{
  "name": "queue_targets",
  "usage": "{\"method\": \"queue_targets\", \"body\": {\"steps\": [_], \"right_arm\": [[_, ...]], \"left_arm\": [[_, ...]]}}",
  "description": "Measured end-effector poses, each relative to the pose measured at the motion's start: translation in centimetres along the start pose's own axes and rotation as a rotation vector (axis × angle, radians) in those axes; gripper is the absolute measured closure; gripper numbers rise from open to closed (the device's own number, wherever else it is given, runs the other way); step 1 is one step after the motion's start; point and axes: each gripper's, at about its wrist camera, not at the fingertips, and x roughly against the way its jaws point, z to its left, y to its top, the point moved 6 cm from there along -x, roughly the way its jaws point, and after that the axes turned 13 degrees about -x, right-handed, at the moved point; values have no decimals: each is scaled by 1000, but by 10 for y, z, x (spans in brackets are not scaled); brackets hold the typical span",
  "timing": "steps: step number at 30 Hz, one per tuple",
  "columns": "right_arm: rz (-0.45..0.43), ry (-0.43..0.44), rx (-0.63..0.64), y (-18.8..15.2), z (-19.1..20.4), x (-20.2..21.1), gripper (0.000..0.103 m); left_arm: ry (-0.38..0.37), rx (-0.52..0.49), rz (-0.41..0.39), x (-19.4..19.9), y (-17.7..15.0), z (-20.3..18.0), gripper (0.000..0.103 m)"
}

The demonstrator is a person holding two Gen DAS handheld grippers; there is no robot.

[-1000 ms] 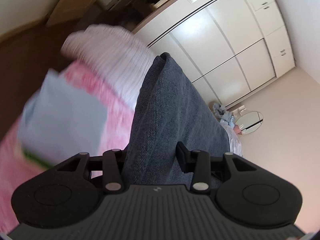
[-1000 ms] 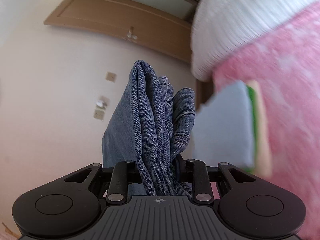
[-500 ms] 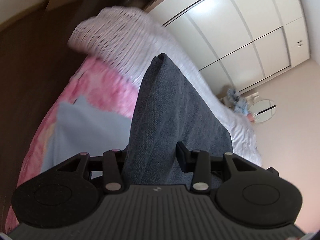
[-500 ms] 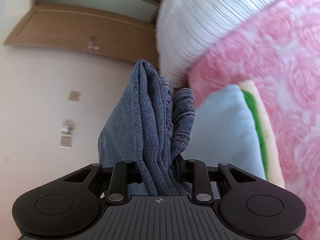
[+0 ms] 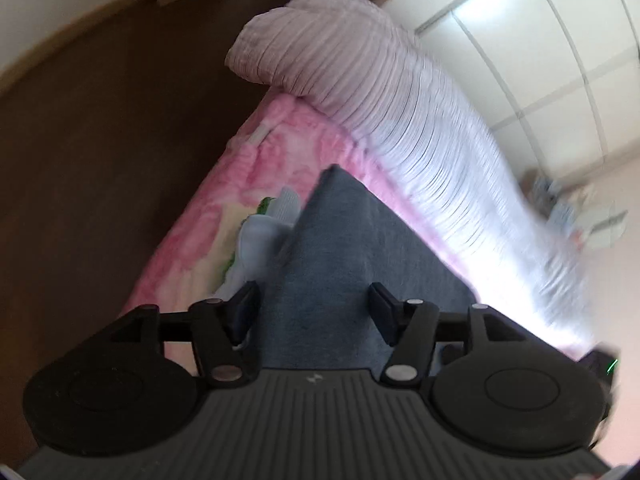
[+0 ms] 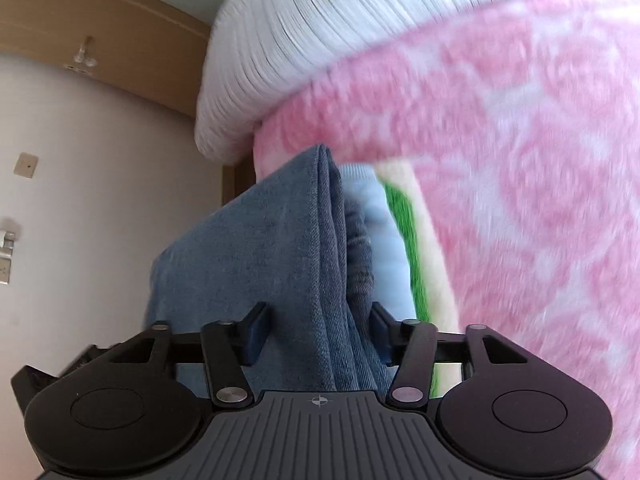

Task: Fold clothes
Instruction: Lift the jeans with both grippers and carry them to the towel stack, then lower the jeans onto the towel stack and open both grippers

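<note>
Both tongs are working on one pair of folded jeans (image 5: 352, 264). The left tongs (image 5: 314, 312) are standing spread, the denim lying between the fingers without being visibly squeezed; the right tongs (image 6: 318, 334) are spread the same way around the thick folded edge. The jeans are sitting low over the bed's pink floral blanket (image 6: 520, 184), just beside a folded light-blue garment (image 6: 384, 240) — apparently being set down or taken up, and I cannot tell which. Whichever move follows calls for keeping the layers stacked and clear of the striped white duvet (image 5: 400, 96).
</note>
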Motion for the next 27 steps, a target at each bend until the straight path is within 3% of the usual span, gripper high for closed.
{"method": "queue_targets", "body": {"steps": [4,7,10,15,17,19,23,27], "right_arm": [[-154,-63,187,-2,17,33,51],[-295,-112,323,-9,33,56,51],[-354,-150,444,-31,45,68,52],[-300,-163,656,-96,38,61,54],[-234,-188,696,-119,21,38,53],[-238,-190,754,-134,8,19,53],[-245,-187,780,-139,9,20,53],[-232,-168,731,-139,13,40,53]], "left_arm": [[131,-132,-104,37,0,-13,60],[158,-214,-106,41,-17,-27,74],[185,-297,-107,45,-33,-41,88],[230,-434,-108,51,-61,-65,93],[244,-426,-111,46,-69,-59,93],[257,-414,-113,41,-76,-52,93],[285,-388,-117,29,-90,-38,91],[323,-372,-129,48,-92,-43,95]]}}
